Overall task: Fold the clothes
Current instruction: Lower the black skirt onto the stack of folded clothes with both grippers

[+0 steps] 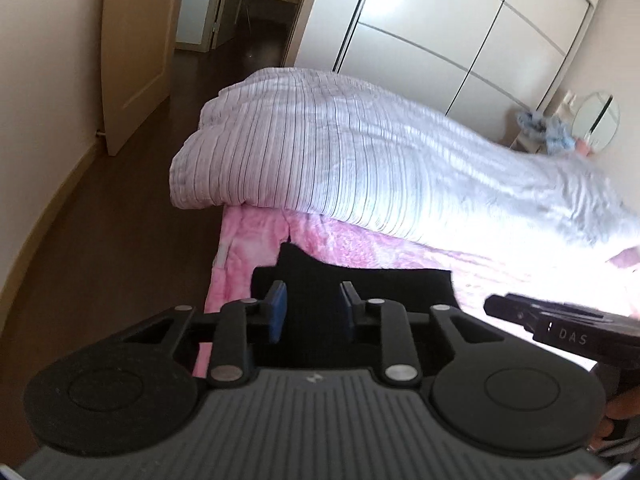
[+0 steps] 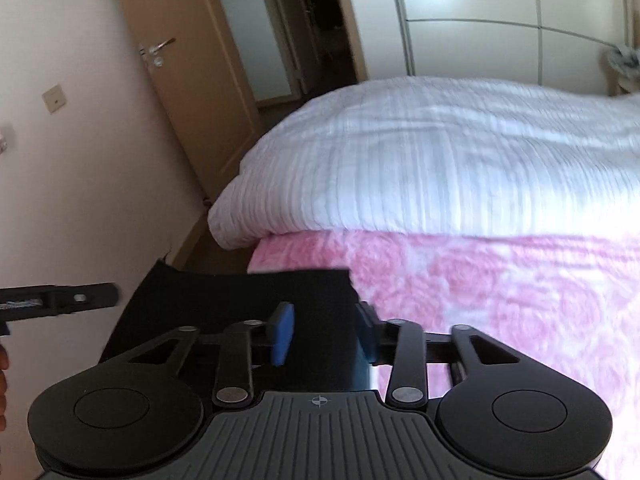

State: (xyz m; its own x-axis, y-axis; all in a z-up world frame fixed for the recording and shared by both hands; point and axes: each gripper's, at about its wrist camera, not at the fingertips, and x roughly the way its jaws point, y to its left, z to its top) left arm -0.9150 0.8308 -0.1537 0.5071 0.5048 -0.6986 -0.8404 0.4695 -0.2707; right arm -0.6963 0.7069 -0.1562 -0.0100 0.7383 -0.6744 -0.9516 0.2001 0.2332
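Both tools sit spread over the black garment [image 1: 360, 284], left tool [image 1: 313, 308] and right tool [image 2: 323, 332] pinching nothing, so I'd pinch its far edge nearest the striped duvet [image 1: 320, 152] evenly.

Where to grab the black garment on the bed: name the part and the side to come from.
Take the black garment by its far straight edge, one corner per gripper, coming from the near side over the cloth. That edge lies flat on the pink blanket with both corners showing, so lifting there should fold it evenly. Whether either gripper already grips it is unclear.
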